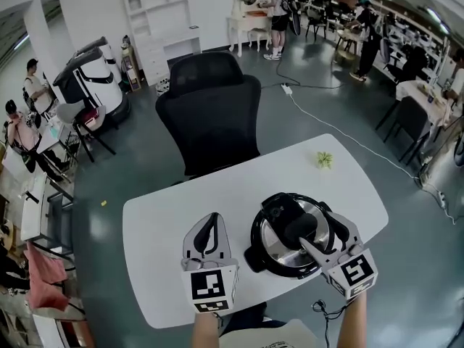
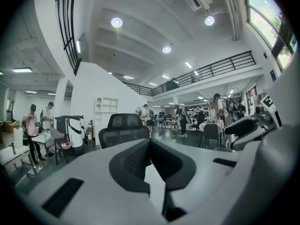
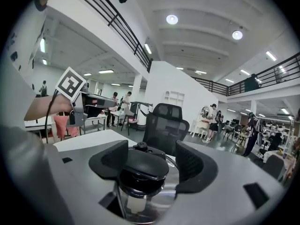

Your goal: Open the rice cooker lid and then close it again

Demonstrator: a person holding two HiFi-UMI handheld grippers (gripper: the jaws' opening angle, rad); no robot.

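Observation:
A round rice cooker (image 1: 270,256) with a black rim and a shiny steel lid (image 3: 164,205) stands on the white table (image 1: 159,223), near its front edge. My right gripper (image 1: 313,228) reaches over the lid from the right. Its jaws stand open on either side of the black lid handle (image 3: 143,165), and a gap shows at the right pad. The lid lies down on the cooker. My left gripper (image 1: 210,220) hovers over bare table just left of the cooker, jaws together and nothing between them. The left gripper view looks past its own jaws (image 2: 150,144) at the room and takes in the right gripper (image 2: 248,128), not the cooker.
A black office chair (image 1: 214,114) stands behind the table's far edge. A small green object (image 1: 324,159) lies at the table's far right. A dark cable (image 1: 322,310) hangs by the near edge. People and furniture stand farther off in the room.

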